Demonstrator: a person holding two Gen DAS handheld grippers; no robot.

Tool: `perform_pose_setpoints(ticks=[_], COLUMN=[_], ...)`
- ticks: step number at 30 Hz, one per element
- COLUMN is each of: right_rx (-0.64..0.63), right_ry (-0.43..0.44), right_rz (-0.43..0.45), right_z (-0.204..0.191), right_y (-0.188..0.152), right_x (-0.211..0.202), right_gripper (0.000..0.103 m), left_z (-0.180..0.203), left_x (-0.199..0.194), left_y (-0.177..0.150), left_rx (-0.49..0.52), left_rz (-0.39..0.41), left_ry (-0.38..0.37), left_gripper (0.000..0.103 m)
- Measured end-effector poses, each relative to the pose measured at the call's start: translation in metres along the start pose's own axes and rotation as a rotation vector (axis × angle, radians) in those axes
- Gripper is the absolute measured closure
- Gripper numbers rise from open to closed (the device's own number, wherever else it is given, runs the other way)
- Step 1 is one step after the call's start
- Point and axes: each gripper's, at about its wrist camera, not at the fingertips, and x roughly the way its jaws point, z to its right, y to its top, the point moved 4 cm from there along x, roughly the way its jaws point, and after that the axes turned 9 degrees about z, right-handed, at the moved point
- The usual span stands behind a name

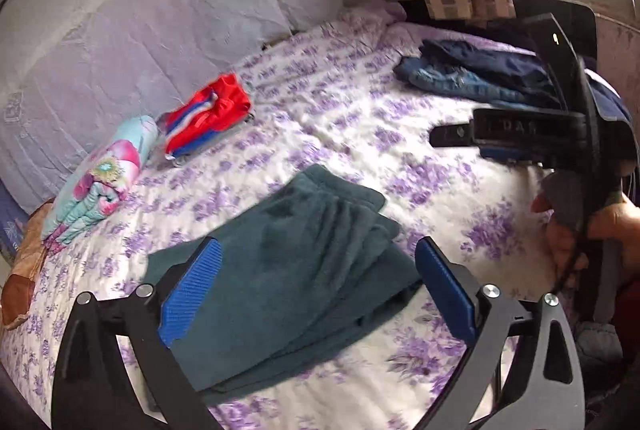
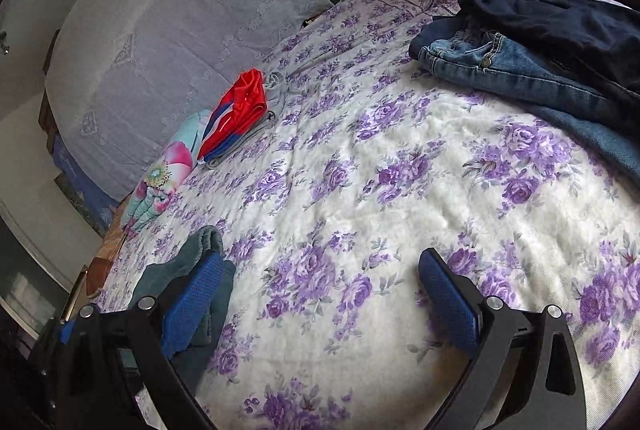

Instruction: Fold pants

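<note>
The folded teal pants (image 1: 288,270) lie flat on the floral bedspread (image 1: 360,118) near the bed's front edge, toward its left side. The left gripper (image 1: 320,294) hovers over them with jaws spread wide, its pads clear of the cloth. The right gripper (image 2: 320,298) is also released, over bare bedspread with nothing between its fingers. A red garment (image 1: 208,118) and a pastel bundle (image 1: 104,174) sit along the left edge; jeans (image 2: 500,66), probably unfolded, lie heaped at the far right corner.

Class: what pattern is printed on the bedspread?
Purple roses on white bedspread; clearest in the right wrist view.
</note>
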Motion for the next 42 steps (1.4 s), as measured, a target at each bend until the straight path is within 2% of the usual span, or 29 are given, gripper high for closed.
perform_pose_setpoints(ticks=[2, 4, 7, 9, 10, 11, 13, 14, 15, 16, 19, 22, 24, 26, 28, 31, 32, 36, 40, 42], right_rx=[-0.016, -0.071, -0.250, -0.364, -0.423, -0.500, -0.631, -0.659, -0.629, -0.593, -0.536, -0.523, -0.531, -0.564, -0.599, -0.645, -0.613, -0.518, -0.504, -0.479], right_ry=[-0.010, -0.020, 0.030, 0.052, 0.036, -0.021, -0.149, -0.167, -0.148, -0.125, -0.100, -0.065, -0.052, -0.084, -0.113, -0.178, -0.165, -0.119, -0.106, -0.032], right_rz=[0.003, 0.001, -0.014, -0.015, -0.026, -0.060, -0.184, -0.239, -0.232, -0.214, -0.144, -0.061, -0.051, -0.068, -0.107, -0.224, -0.253, -0.240, -0.062, -0.059], right_z=[-0.004, -0.020, -0.071, -0.104, -0.115, -0.122, -0.120, -0.116, -0.113, -0.110, -0.110, -0.128, -0.141, -0.149, -0.149, -0.131, -0.126, -0.117, -0.125, -0.130], right_y=[0.000, 0.000, -0.005, -0.013, -0.018, -0.026, -0.051, -0.063, -0.061, -0.056, -0.039, -0.017, -0.007, -0.006, -0.014, -0.042, -0.044, -0.038, -0.025, -0.027], right_x=[0.000, 0.001, 0.004, 0.009, 0.013, 0.024, 0.049, 0.057, 0.053, 0.047, 0.033, 0.027, 0.037, 0.056, 0.074, 0.106, 0.111, 0.105, 0.066, 0.049], right_gripper=[0.004, 0.004, 0.004, 0.004, 0.004, 0.004, 0.004, 0.004, 0.004, 0.004, 0.004, 0.004, 0.004, 0.004, 0.004, 0.004, 0.004, 0.004, 0.004, 0.004], left_z=[-0.031, -0.066, -0.113, -0.129, -0.133, -0.133, -0.129, -0.126, -0.123, -0.126, -0.141, -0.159, -0.167, -0.172, -0.172, -0.168, -0.169, -0.173, -0.174, -0.174], left_x=[-0.007, -0.003, 0.011, 0.019, 0.023, 0.025, 0.037, 0.044, 0.046, 0.041, 0.034, 0.029, 0.035, 0.045, 0.059, 0.076, 0.078, 0.076, 0.074, 0.074], left_y=[0.001, -0.004, -0.021, -0.034, -0.043, -0.052, -0.078, -0.094, -0.107, -0.114, -0.115, -0.098, -0.084, -0.077, -0.081, -0.097, -0.099, -0.101, -0.102, -0.102], left_rx=[-0.048, -0.137, -0.294, -0.342, -0.345, -0.341, -0.313, -0.299, -0.312, -0.360, -0.444, -0.425, -0.387, -0.370, -0.350, -0.342, -0.348, -0.389, -0.402, -0.400], left_rz=[0.000, -0.034, -0.128, -0.165, -0.185, -0.207, -0.288, -0.337, -0.352, -0.321, -0.311, -0.256, -0.244, -0.230, -0.256, -0.293, -0.297, -0.286, -0.278, -0.278], left_ry=[0.055, 0.102, 0.138, 0.155, 0.171, 0.184, 0.201, 0.203, 0.192, 0.178, 0.143, 0.240, 0.261, 0.282, 0.289, 0.287, 0.277, 0.254, 0.253, 0.255], left_gripper=[0.008, 0.008, 0.008, 0.008, 0.008, 0.008, 0.008, 0.006, 0.006, 0.005, 0.004, 0.004, 0.004, 0.004, 0.004, 0.004, 0.004, 0.004, 0.004, 0.004])
